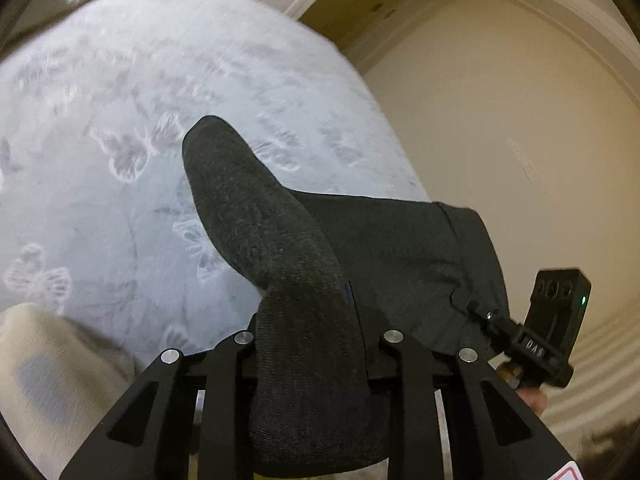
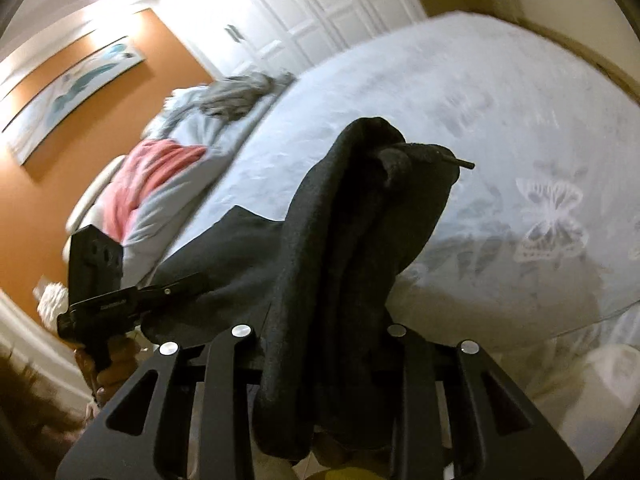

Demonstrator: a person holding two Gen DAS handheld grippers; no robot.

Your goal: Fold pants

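The dark grey pants [image 1: 280, 232] are held up over a pale blue bed cover. My left gripper [image 1: 316, 344] is shut on a bunched edge of the pants; cloth drapes over its jaws and hides the fingertips. A stretch of cloth runs right to the other gripper [image 1: 532, 340], seen at the right edge. In the right wrist view, my right gripper [image 2: 324, 340] is shut on a thick fold of the pants [image 2: 352, 216], with a drawstring end [image 2: 460, 163] sticking out. The left gripper [image 2: 104, 296] shows at the left, gripping the same cloth.
The bed [image 1: 120, 128] with butterfly-print cover fills the middle. A rumpled blanket and a pink cloth [image 2: 152, 176] lie at the head of the bed. A white wardrobe [image 2: 304, 4] and orange wall [image 2: 48, 200] stand behind. A cream wall [image 1: 500, 112] is right of the bed.
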